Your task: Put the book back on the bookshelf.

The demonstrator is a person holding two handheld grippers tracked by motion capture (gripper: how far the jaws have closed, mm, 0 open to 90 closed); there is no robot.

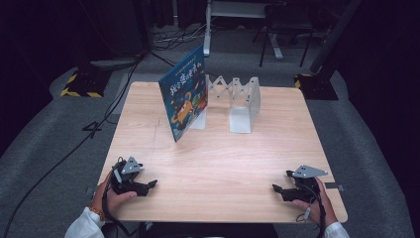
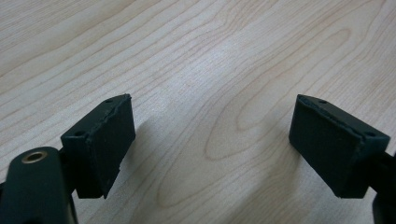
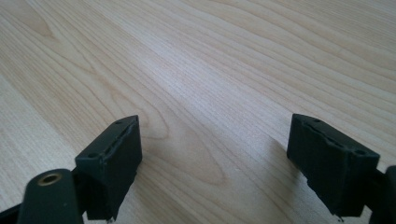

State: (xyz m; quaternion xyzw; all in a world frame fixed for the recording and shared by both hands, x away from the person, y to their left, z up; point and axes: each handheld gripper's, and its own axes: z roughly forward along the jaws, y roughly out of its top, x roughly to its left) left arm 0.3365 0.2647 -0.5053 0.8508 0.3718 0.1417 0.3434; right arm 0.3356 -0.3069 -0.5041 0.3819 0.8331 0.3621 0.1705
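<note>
A: Where do the 2 claws sit?

B: Both rest low over the near edge of the wooden table [image 1: 218, 163]. The left gripper [image 1: 148, 184] is in the person's left hand [image 1: 115, 198] at the near-left corner, its jaws pointing toward the middle of the table. The right gripper [image 1: 278, 189] is in the right hand [image 1: 312, 202] at the near-right corner, pointing back toward the left one.

A: Released or clenched?

B: Released, both of them. In the left gripper view the 2 black pads [image 2: 105, 144] stand wide apart with bare wood grain between them. The right gripper view shows the same: pads [image 3: 114, 163] far apart, nothing between, nothing touched.

A: And the thing nearest them?

B: The blue picture book [image 1: 184, 98]. It stands upright, tilted a little, far ahead of the left gripper and somewhat to its right, toward the far side of the table. From the right gripper it lies far ahead and well to the left. It is well apart from both claws.

A: Anything beside it?

B: A white accordion-style book stand [image 1: 238, 101], just to the right of the book. The book's far edge meets the stand's left end plate; I cannot tell how firmly it leans there.
</note>
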